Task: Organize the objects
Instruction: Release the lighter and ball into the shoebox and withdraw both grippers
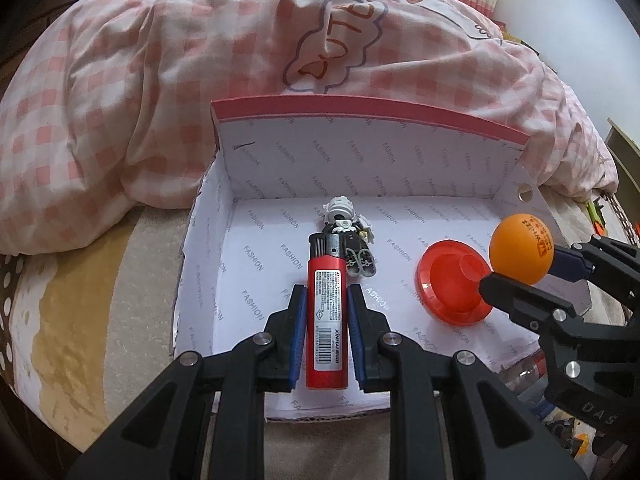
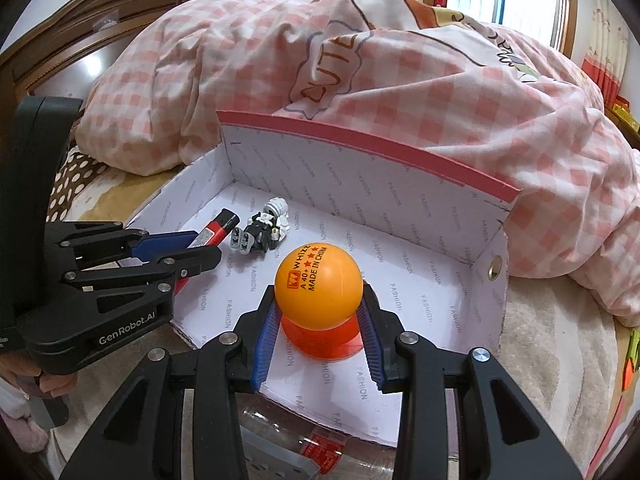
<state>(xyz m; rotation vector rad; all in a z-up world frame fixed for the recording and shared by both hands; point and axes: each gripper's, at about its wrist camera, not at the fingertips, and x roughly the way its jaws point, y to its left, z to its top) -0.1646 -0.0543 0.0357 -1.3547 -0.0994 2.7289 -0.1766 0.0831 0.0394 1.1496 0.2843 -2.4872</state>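
A white cardboard box point(image 1: 360, 168) with a red rim lies open on the bed. My left gripper point(image 1: 326, 296) is shut on a red lighter point(image 1: 326, 320) and holds it over the box floor. A small black and white toy robot point(image 1: 348, 236) lies in the box beyond the lighter's tip. My right gripper point(image 2: 319, 300) is shut on an orange ping-pong ball point(image 2: 319, 285) above a red round lid point(image 2: 324, 340) lying in the box. The ball point(image 1: 522, 249), lid point(image 1: 454, 280) and right gripper point(image 1: 532, 276) also show in the left wrist view.
A pink checked quilt point(image 2: 400, 80) is heaped behind and right of the box point(image 2: 360, 184). A dark wooden headboard point(image 2: 120, 12) stands at the far left. A clear plastic bottle point(image 2: 304, 440) lies below the box's near edge. The toy robot point(image 2: 264, 228) is beside the lighter point(image 2: 212, 236).
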